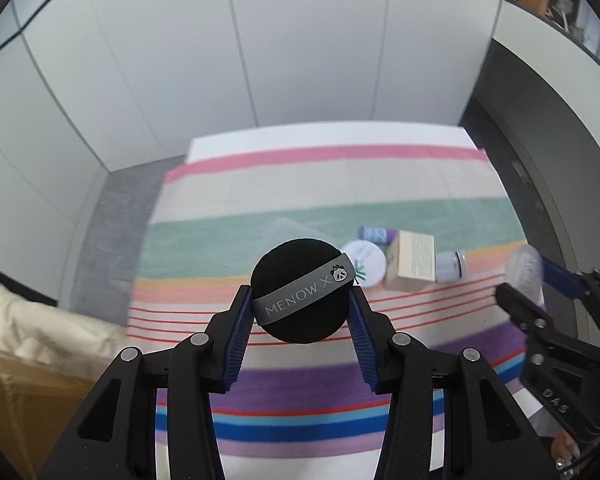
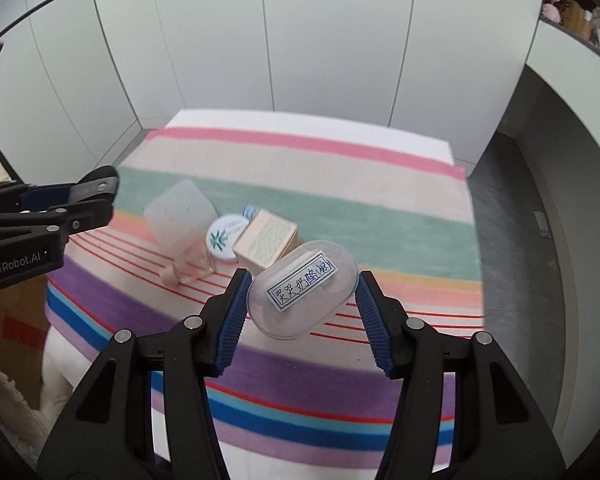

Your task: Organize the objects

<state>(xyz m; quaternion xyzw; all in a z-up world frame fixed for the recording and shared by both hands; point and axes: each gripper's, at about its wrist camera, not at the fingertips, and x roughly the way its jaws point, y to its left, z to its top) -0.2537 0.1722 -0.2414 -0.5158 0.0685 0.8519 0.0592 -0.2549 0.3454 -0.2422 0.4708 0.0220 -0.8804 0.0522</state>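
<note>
The round black sponge puff with its grey ribbon band [image 1: 300, 292] hangs above the striped cloth [image 1: 300, 368], pinched at its rim by the left gripper [image 1: 300, 300]; likely soft and light, best held across its width; the right gripper [image 2: 303, 294] clamps a clear oval plastic case [image 2: 303, 288], probably stiff and slippery.

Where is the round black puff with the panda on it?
The black puff is pinched in the left tongs, above the striped cloth, with the round white tin just right of it in the left view.

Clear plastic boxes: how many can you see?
2. One labelled clear box is held in the right gripper; another clear box lies on the striped cloth. More may be hidden.
</note>
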